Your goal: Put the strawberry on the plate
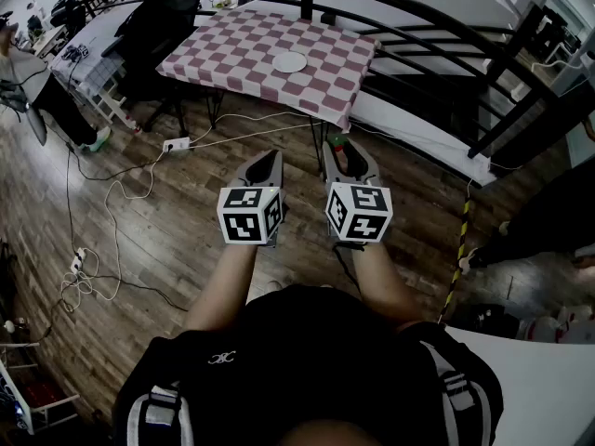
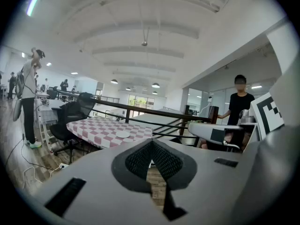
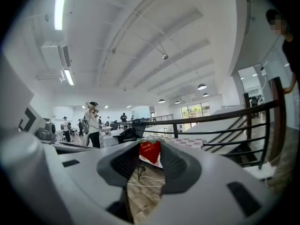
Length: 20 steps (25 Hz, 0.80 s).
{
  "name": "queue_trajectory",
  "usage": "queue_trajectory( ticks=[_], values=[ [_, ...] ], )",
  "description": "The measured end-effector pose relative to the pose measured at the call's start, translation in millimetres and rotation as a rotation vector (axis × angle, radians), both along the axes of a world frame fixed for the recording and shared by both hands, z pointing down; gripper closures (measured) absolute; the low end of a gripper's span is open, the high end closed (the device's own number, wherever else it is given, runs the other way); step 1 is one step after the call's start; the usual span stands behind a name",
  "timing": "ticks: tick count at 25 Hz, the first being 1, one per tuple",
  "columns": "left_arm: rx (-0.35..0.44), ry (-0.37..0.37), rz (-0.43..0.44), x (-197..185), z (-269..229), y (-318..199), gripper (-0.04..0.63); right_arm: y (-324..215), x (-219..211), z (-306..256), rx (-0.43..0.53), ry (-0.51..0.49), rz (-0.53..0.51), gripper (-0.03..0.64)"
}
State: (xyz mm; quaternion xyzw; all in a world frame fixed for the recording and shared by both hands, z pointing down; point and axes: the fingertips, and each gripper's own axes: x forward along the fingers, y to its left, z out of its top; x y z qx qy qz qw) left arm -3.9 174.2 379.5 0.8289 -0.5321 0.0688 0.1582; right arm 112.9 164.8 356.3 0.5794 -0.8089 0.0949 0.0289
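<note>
The red strawberry (image 1: 337,143) with its green top sits pinched at the tips of my right gripper (image 1: 340,144), which is shut on it. In the right gripper view the strawberry (image 3: 150,151) fills the gap between the dark pads. My left gripper (image 1: 271,158) hangs beside it, shut and empty; its pads (image 2: 140,159) meet in a point. Both are held over the wooden floor, short of the table. A white plate (image 1: 289,61) lies on the pink-and-white checked tablecloth (image 1: 232,59) ahead. From the left gripper view the plate (image 2: 123,134) looks small and far off.
A black railing (image 1: 409,12) curves behind and to the right of the table. White cables and a power strip (image 1: 175,144) lie on the floor at the left. A black office chair (image 2: 70,121) stands left of the table. People stand at the left and right.
</note>
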Motion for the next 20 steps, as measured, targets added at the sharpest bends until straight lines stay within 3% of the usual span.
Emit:
queue_trajectory(
  ticks=[20],
  values=[
    [-0.005, 0.06, 0.084, -71.9, 15.7, -14.2, 0.595, -4.0, -76.3, 2.6, 0.022, 0.006, 0.069, 0.471]
  ],
)
